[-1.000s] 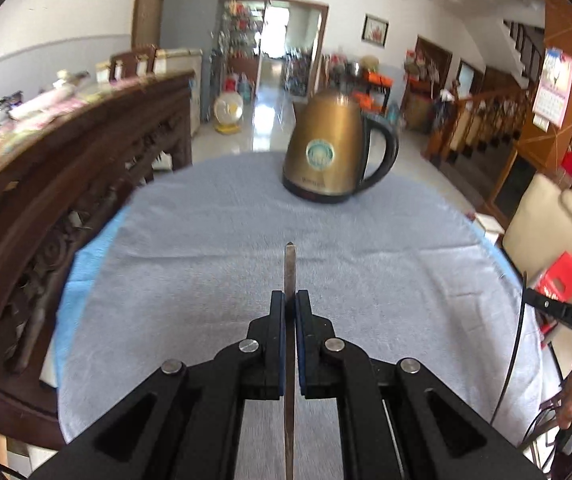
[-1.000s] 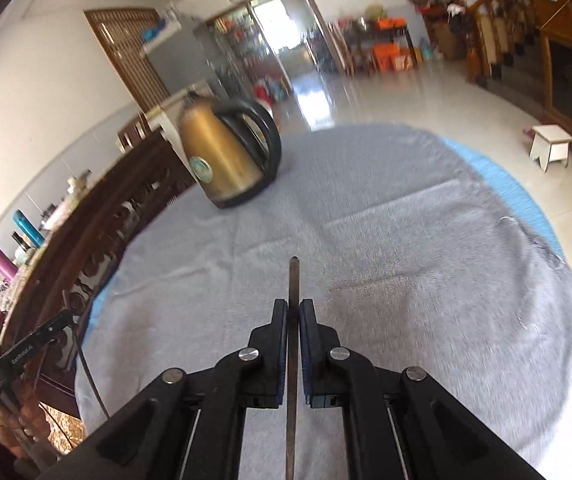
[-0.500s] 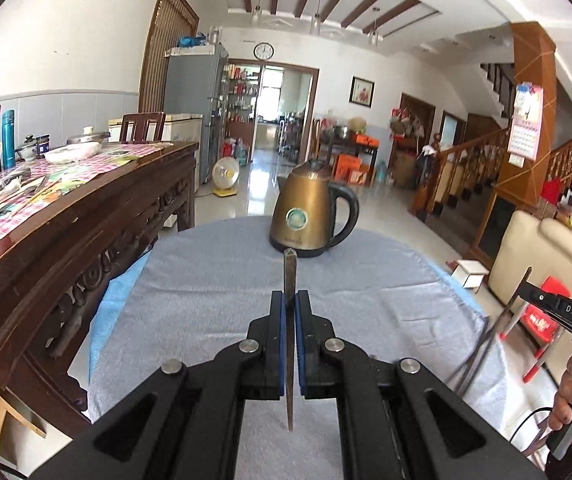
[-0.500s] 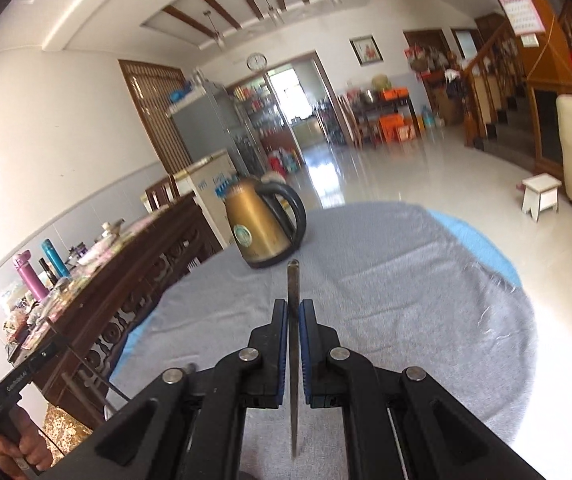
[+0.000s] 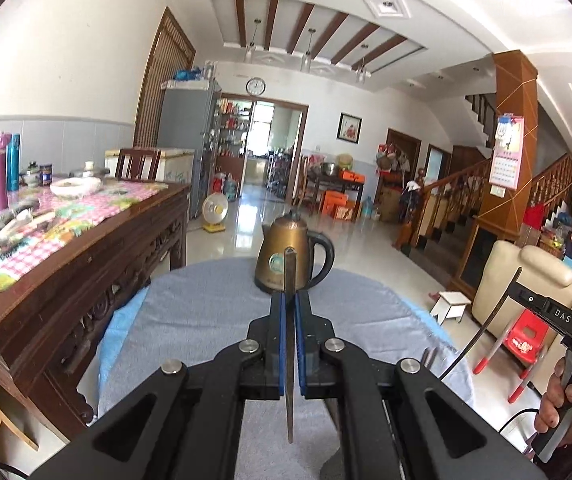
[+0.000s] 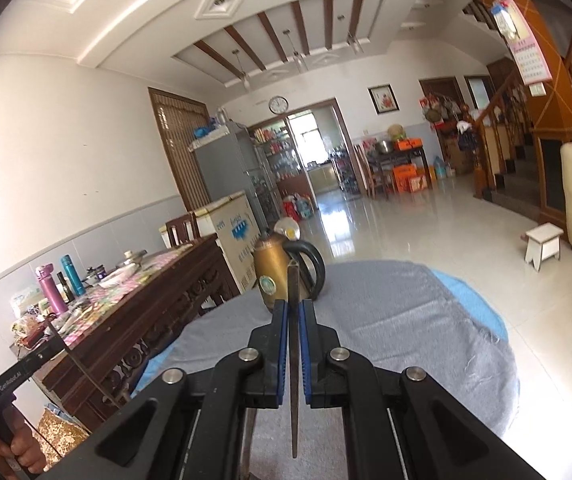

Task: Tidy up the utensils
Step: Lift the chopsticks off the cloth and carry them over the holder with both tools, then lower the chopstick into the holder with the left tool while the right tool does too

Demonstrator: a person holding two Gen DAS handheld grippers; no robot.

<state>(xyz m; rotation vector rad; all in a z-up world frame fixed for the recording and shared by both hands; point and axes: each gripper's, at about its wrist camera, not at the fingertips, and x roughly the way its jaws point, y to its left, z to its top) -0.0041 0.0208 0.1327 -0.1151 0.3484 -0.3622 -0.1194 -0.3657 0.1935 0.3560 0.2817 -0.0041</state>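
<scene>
My left gripper (image 5: 289, 298) is shut on a thin flat metal utensil (image 5: 289, 268), seen edge-on, whose end pokes forward past the pads. My right gripper (image 6: 294, 305) is shut on a similar metal utensil (image 6: 293, 280) in the same way. Both are held up in the air above the round table with the grey cloth (image 5: 205, 308). From the left wrist view the right gripper (image 5: 516, 294) shows at the right edge in a person's hand, its utensil (image 5: 482, 328) slanting down. From the right wrist view the left gripper (image 6: 51, 342) shows at the lower left. The utensils' heads are hidden under the grippers.
A bronze electric kettle (image 5: 273, 248) stands at the far side of the grey cloth (image 6: 406, 320). A dark carved wooden table (image 5: 85, 264) crowded with bottles and dishes runs along the left. A small white stool (image 6: 542, 240) and a cream armchair (image 5: 526, 280) stand on the right.
Both grippers have risen and tipped upward. The cloth and kettle have sunk lower in both views and more of the room and ceiling shows. Each grip on its utensil is unchanged.
</scene>
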